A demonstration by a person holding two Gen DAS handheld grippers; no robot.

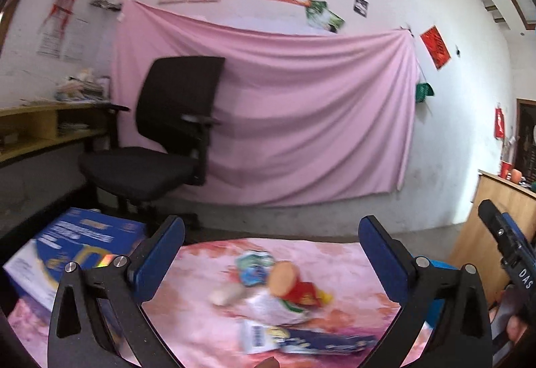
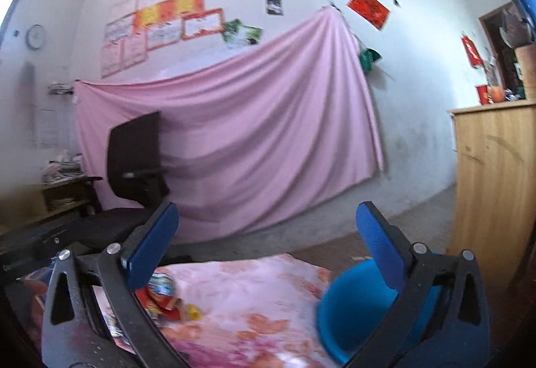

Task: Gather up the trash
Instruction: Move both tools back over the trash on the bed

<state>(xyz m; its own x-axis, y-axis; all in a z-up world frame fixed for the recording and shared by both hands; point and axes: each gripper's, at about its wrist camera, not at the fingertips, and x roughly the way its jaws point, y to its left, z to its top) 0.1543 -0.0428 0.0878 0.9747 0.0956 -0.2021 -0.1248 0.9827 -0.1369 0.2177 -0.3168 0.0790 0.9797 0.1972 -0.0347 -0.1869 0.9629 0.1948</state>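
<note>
On the pink floral worktop [image 1: 207, 327], a heap of trash [image 1: 278, 287]: crumpled wrappers, a red packet, a flat blue carton [image 1: 321, 343] at its 6 o'clock edge; blurred, details unclear. Left gripper [image 1: 271, 250]: jaws spread wide, nothing between them, heap lying beyond. Right gripper [image 2: 268, 240]: jaws likewise wide apart and empty. Blue bin [image 2: 361, 304] at 5 o'clock in the right wrist view, partly behind one finger. Blue box [image 1: 77, 244] at 8 o'clock of the heap. Black office chair [image 1: 157, 140] and pink sheet [image 1: 301, 120] on the wall, behind. Wooden cabinet [image 2: 492, 187] at 3 o'clock.
</note>
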